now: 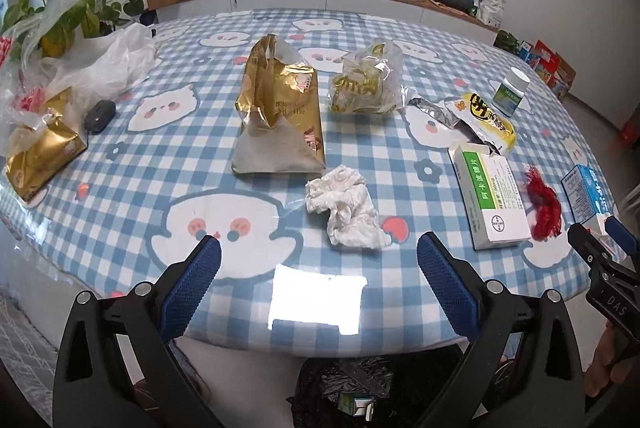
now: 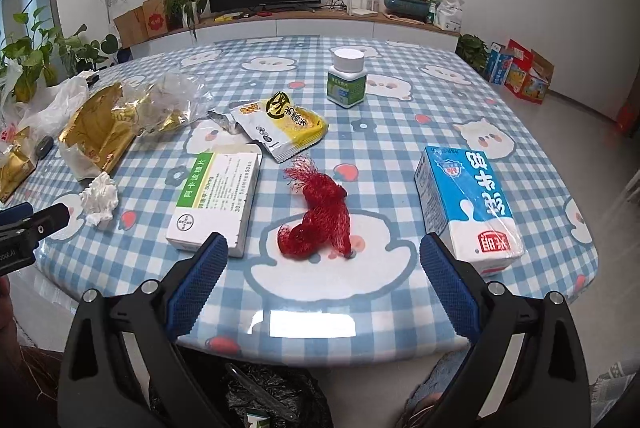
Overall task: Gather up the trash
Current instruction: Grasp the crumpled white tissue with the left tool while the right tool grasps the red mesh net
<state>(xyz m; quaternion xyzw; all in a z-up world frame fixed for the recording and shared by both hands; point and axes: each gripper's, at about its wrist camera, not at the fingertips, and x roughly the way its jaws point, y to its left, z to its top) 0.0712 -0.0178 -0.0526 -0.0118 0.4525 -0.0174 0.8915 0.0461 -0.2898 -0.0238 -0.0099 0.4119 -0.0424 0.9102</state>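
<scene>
Below the table (image 1: 120,188) edge at 6 o'clock, a black bag (image 1: 352,388) holds little; tissue (image 1: 346,210), red netting (image 2: 316,216), boxes remain. Both claws, left (image 1: 319,256) and right (image 2: 324,252), gape empty.

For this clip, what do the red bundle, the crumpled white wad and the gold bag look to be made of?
Red bundle: likely plastic mesh netting; an open weave and frayed strands show. White wad: soft matte paper, probably tissue, with deep irregular creases. Gold bag: seemingly metallised foil film, shiny with sharp reflective wrinkles; its torn-open lower part shows a duller pale inside.
</scene>
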